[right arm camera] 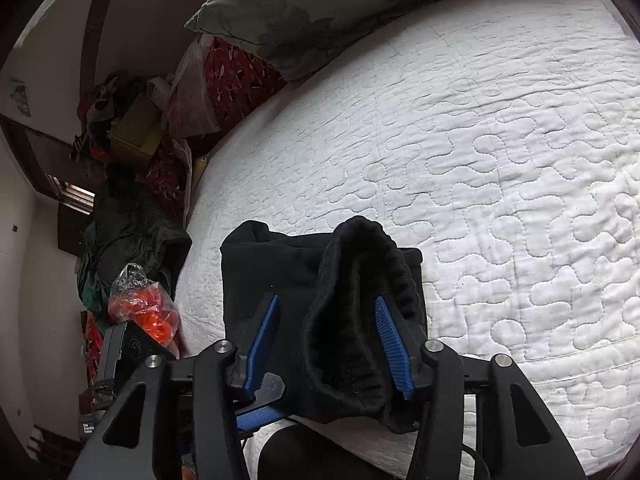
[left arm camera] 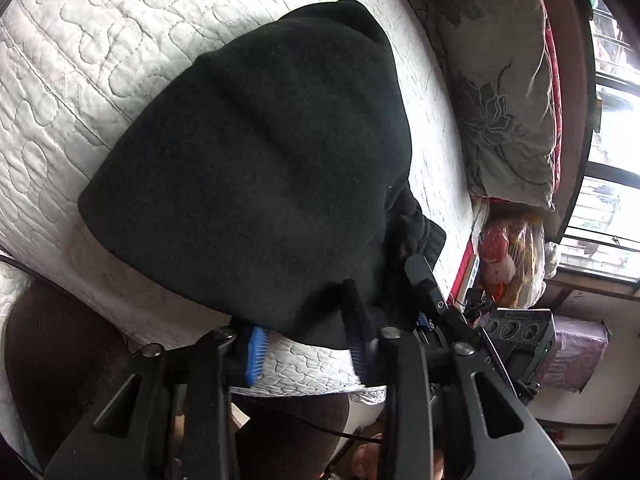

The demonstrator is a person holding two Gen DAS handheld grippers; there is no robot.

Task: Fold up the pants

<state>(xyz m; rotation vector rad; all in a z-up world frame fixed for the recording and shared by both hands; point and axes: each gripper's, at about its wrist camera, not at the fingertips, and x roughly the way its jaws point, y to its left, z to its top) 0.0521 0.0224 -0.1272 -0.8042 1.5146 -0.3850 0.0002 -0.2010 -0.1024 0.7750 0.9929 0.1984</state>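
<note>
Looking at soft, floppy black fleece pants [left arm camera: 256,152], bundled at the near edge of the white quilted bed [right arm camera: 500,160]. Our left gripper [left arm camera: 308,344] and right gripper [right arm camera: 326,344] both sit spread wide around cloth, not pinching. We'd grab the ribbed waistband [right arm camera: 372,280], thick and grippy.

White quilted bedspread [right arm camera: 500,152], floral pillow [left arm camera: 496,92] — orange-filled plastic bag [right arm camera: 144,304] beside bed
</note>
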